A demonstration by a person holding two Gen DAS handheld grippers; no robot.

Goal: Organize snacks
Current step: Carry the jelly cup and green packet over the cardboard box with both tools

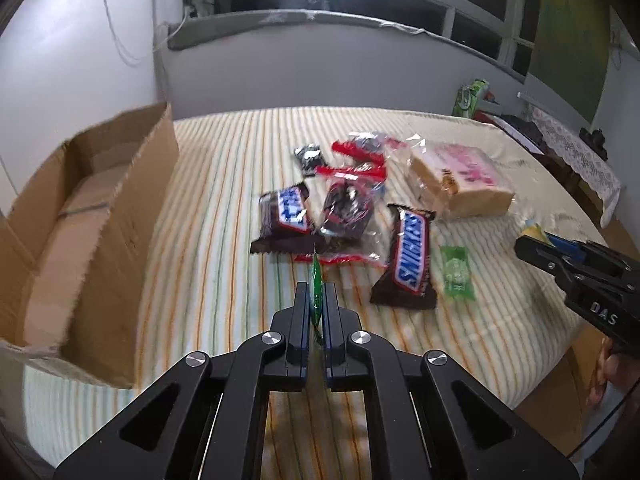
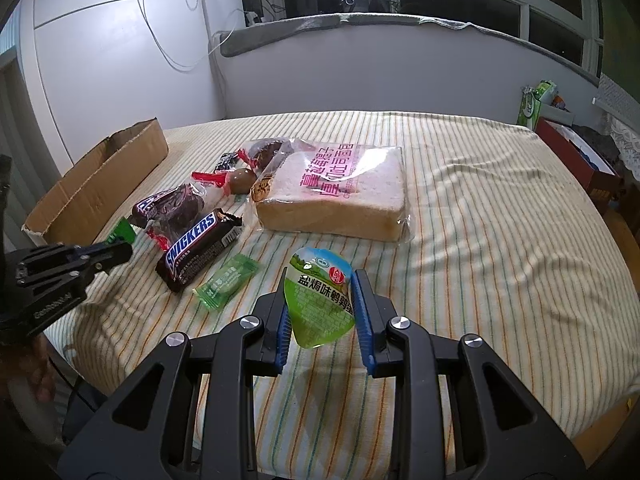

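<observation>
Left gripper (image 1: 316,300) clamps green wrapper (image 1: 316,280) edge-on, pointing forward; right gripper (image 2: 320,304) grips upright pouch (image 2: 320,300) over bed (image 2: 480,240).

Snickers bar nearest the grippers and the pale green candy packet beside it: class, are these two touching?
Apart. The right wrist view shows a strip of striped cloth between the Snickers bar and the pale green candy packet.

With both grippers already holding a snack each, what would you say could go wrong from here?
1. The left gripper pinches the thin green packet edge-on, so it might slip or twist on the way to the cardboard box.
2. The right gripper squeezes the soft green pouch by its sides; it might pop out.
3. The box's torn wall could snag a low approach.
</observation>
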